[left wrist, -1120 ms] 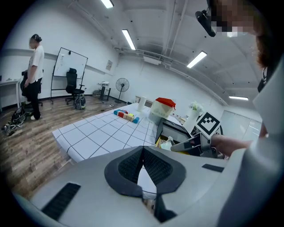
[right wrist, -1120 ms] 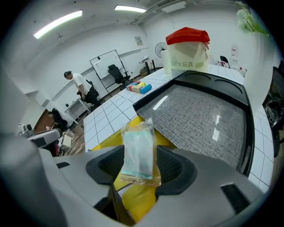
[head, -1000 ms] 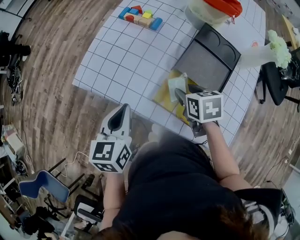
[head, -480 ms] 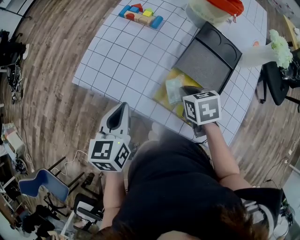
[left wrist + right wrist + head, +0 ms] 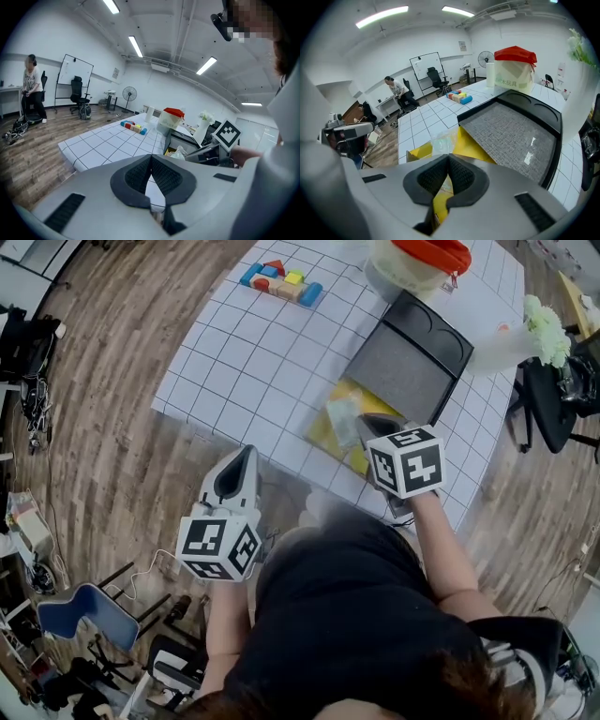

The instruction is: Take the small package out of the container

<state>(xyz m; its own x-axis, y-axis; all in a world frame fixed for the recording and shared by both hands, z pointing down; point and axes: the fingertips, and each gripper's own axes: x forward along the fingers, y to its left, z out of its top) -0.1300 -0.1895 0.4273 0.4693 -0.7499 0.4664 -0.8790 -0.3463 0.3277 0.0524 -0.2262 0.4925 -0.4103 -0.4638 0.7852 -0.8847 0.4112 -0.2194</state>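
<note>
The small package (image 5: 342, 418), a clear crinkled bag with a pale green tint, hangs over the open yellow container (image 5: 328, 435) near the table's front edge. My right gripper (image 5: 362, 428) is shut on the bag's near edge. In the right gripper view the package (image 5: 440, 139) sticks out past the closed tips of the right gripper (image 5: 449, 158), above the yellow container (image 5: 474, 146). My left gripper (image 5: 238, 468) hangs off the table's front edge over the floor. The left gripper (image 5: 151, 158) is shut with nothing in it.
A black tray (image 5: 409, 358) lies just behind the yellow container. A translucent tub with a red lid (image 5: 412, 261) and coloured toy blocks (image 5: 281, 281) stand at the far side of the white gridded table (image 5: 253, 362). A vase of flowers (image 5: 538, 326) is at the right edge.
The right gripper's jaws have closed on the package, which has shifted slightly to the left with it. The left gripper has stayed in place.
</note>
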